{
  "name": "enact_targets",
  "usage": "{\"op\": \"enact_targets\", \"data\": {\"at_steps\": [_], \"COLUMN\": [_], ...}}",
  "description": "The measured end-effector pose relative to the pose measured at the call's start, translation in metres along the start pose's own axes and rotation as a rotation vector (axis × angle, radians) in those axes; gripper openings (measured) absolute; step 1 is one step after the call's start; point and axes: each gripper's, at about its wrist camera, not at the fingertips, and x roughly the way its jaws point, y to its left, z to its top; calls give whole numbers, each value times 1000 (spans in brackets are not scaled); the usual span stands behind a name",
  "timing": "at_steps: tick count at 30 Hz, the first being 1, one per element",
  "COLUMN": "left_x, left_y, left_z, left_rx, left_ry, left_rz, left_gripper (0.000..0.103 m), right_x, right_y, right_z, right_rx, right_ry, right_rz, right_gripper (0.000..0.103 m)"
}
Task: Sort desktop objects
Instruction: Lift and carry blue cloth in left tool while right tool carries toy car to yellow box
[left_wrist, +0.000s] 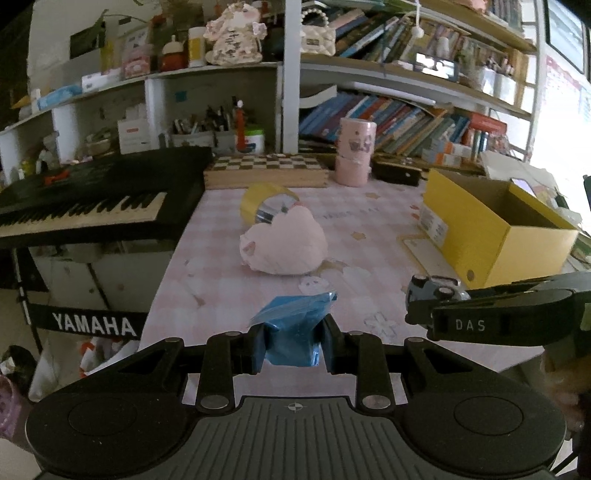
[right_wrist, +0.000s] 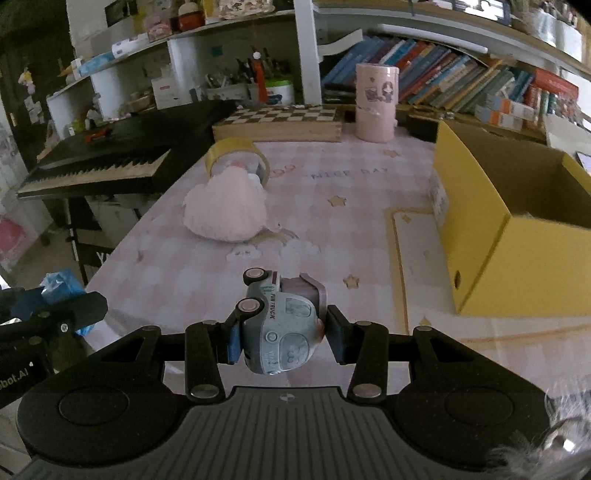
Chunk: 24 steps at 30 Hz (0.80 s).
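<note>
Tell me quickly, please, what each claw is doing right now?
Left claw: closed on a crinkly blue plastic packet.
Right claw: closed on a small pale-blue toy truck, held on its side.

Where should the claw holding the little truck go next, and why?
Probably over to the open yellow box. The right claw already grips the toy truck above the table, and the box stands open just to its right, so carrying it there looks like the next step.
</note>
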Motion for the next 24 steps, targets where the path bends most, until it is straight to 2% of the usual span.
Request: {"op": "enact_targets", "data": {"at_steps": [12, 24], "left_x": [-17, -14], "left_y": [-16, -54], "left_z": [-21, -28], "left_rx": [70, 176], "left_ry": [23, 50], "left_rz": [-74, -219], "left_gripper": [28, 28], "right_x": [-28, -58], "right_y": [-3, -31], "right_z": [-42, -75], "right_rx": [73, 194], "right_ry": [14, 16], "right_rz": [-45, -160], "right_gripper": [41, 41]}}
